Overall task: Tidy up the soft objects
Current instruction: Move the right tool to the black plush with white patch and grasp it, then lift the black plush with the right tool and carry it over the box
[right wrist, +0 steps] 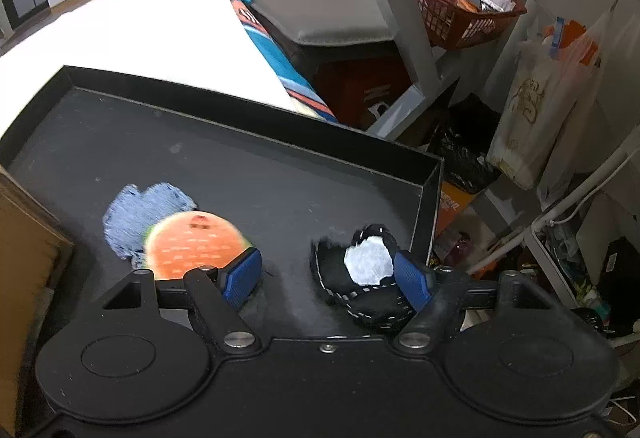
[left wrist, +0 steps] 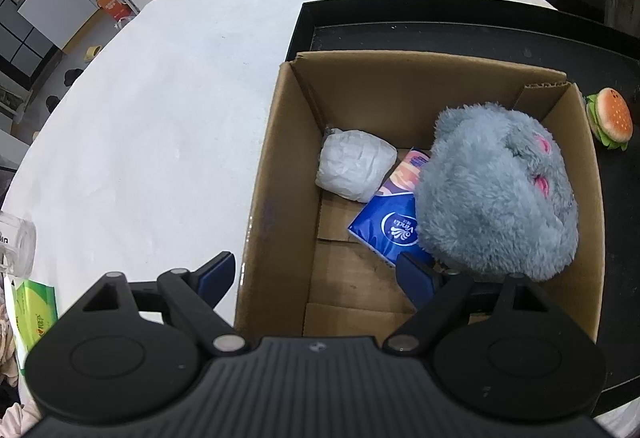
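Blue ribbed pads tip both fingers of the right claw (right wrist: 327,274), which stands wide open over the black tray (right wrist: 240,174) and holds nothing. The coming move looks to turn on what lies on either side of that gap. At the lower right of the frame, touching or just behind the right pad, lies a black pouch (right wrist: 360,278) with white stitching and a pale patch, its long axis running roughly across the frame. At the lower left, just behind the left pad, sits the burger toy (right wrist: 192,242), round, orange and blurred, with a blue cloth (right wrist: 140,210) beside or partly under it. Neither piece lies between the fingers; a small sideways shift either way would likely be needed.

The left claw (left wrist: 316,274) is also spread wide and empty, its left finger over the white surface (left wrist: 160,78) and its right finger over the cardboard box (left wrist: 280,158). Inside the box sit a fluffy grey plush (left wrist: 496,190), a blue tissue pack (left wrist: 388,226) partly beneath it, and a white crumpled bundle (left wrist: 356,170) toward the far corner. The right claw is the nearer to the loose pieces on the tray.
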A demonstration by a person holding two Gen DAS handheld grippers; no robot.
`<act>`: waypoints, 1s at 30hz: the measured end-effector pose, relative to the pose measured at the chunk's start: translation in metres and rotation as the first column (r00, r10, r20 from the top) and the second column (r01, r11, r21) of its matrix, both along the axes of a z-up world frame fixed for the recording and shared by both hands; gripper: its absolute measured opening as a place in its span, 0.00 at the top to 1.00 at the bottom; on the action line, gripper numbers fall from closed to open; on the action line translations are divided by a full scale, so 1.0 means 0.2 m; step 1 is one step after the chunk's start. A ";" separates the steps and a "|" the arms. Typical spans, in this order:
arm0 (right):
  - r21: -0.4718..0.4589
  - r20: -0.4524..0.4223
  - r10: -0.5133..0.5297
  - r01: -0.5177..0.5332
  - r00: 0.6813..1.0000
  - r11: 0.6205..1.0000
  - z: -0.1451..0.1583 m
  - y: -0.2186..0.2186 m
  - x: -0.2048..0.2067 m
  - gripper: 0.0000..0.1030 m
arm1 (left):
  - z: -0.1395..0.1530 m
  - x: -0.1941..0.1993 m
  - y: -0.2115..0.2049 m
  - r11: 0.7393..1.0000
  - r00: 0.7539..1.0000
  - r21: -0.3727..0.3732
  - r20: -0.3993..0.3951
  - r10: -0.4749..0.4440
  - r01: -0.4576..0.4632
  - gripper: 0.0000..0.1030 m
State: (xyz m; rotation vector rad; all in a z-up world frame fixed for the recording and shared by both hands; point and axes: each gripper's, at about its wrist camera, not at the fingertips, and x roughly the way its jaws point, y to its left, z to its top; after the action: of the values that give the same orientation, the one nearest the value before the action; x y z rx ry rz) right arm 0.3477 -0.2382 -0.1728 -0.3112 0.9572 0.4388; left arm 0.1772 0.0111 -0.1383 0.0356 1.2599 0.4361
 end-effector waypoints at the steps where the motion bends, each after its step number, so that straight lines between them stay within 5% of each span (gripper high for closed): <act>1: -0.010 -0.006 0.000 0.000 1.000 1.000 -0.01 0.00 0.00 0.32 | 0.00 0.00 -0.01 1.000 1.000 0.001 -0.002 -0.001 0.001 0.16; 6: -0.035 -0.006 0.011 -0.011 1.000 0.999 -0.03 0.01 0.00 0.40 | -0.01 0.01 -0.02 1.000 1.000 0.006 -0.008 0.000 0.001 0.16; 11: -0.054 -0.018 -0.013 0.012 1.000 0.998 -0.02 -0.02 0.01 0.71 | 0.00 0.02 -0.03 1.000 1.000 0.009 -0.004 -0.008 0.008 0.16; 30: 0.050 -0.027 -0.027 0.028 0.999 0.998 0.19 -0.02 -0.14 0.75 | 0.04 -0.08 0.05 0.999 0.999 -0.043 0.036 -0.013 0.014 0.16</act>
State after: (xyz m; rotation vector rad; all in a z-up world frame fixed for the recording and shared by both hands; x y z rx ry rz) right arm 0.3199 -0.2421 -0.1341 -0.2470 0.9740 0.4418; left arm 0.1612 0.0205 -0.1312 -0.0006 1.2333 0.3959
